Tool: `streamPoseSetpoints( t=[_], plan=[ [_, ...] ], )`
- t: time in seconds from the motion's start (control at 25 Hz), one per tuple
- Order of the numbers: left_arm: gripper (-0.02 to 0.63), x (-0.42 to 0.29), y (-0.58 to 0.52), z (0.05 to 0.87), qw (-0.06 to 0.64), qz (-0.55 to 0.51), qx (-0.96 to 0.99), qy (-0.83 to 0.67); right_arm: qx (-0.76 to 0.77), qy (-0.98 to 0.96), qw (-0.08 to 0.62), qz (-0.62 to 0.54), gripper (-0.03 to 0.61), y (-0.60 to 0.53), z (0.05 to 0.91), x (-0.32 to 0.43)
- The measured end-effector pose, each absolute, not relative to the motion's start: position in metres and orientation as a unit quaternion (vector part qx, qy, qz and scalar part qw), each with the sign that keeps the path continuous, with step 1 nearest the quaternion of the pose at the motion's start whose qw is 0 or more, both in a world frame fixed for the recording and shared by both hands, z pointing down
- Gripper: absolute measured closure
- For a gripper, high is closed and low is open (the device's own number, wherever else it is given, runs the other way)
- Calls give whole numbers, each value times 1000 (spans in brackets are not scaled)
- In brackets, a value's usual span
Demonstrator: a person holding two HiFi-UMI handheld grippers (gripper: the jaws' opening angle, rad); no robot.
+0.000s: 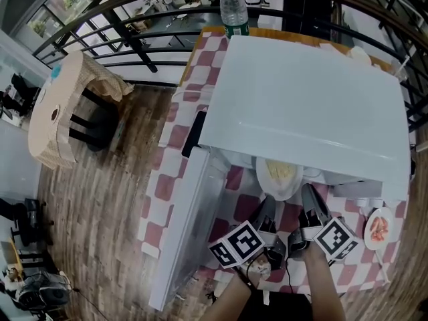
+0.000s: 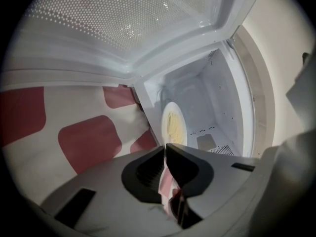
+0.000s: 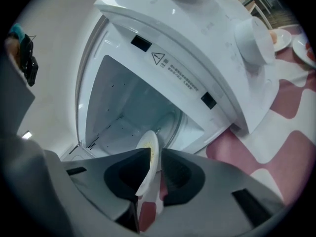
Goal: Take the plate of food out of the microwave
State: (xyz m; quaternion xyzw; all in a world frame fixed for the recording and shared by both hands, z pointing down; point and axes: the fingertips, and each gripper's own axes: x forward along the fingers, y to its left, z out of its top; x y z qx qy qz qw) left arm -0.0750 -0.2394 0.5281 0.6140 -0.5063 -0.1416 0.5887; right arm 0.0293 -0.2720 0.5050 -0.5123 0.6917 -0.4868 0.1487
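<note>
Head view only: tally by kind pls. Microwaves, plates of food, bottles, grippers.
Microwave: 1
Plates of food: 2, the plate in its mouth and the side plate
Bottle: 1
Grippers: 2, left gripper and right gripper
Total: 6

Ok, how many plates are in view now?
3: a white plate with yellow food at the white microwave's mouth; a white plate with red food right of it; another plate's rim beside that. Others may be hidden.
</note>
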Motion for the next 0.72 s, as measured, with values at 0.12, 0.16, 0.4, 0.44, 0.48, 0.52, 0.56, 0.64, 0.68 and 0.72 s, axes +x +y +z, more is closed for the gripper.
streamPoseSetpoints(
  t=[0.12,0.16,0.4,0.44,0.48,0.52,0.56,0.64,0.68,0.72],
  plan=[
    [569,-76,-239,530,589,-139,615,-506,-515,691,146,-486,488,-277,509,28],
    [569,-76,-239,530,589,-139,615,-506,-513,691,149,-487,488,-279,510,26],
    [569,-76,-239,531,588,-135,619,-503,-520,682,135,-497,488,-282,521,27],
    [569,-76,-239,531,588,-135,619,-502,-517,682,137,-498,488,-283,521,25],
    [569,-76,-239,532,588,-134,620,-502,-513,682,141,-501,488,-284,521,23],
    [569,-77,-239,533,589,-134,620,-501,-509,682,146,-504,488,-285,520,20],
    [569,-77,-239,533,589,-133,620,-501,-507,683,148,-505,488,-286,520,18],
    [569,-78,-239,534,590,-133,620,-500,-508,685,140,-503,488,-287,522,17],
    [569,-78,-239,534,590,-132,621,-499,-509,686,135,-502,488,-287,523,17],
    [569,-78,-239,534,590,-131,621,-499,-508,687,132,-503,488,-287,523,15]
  ],
)
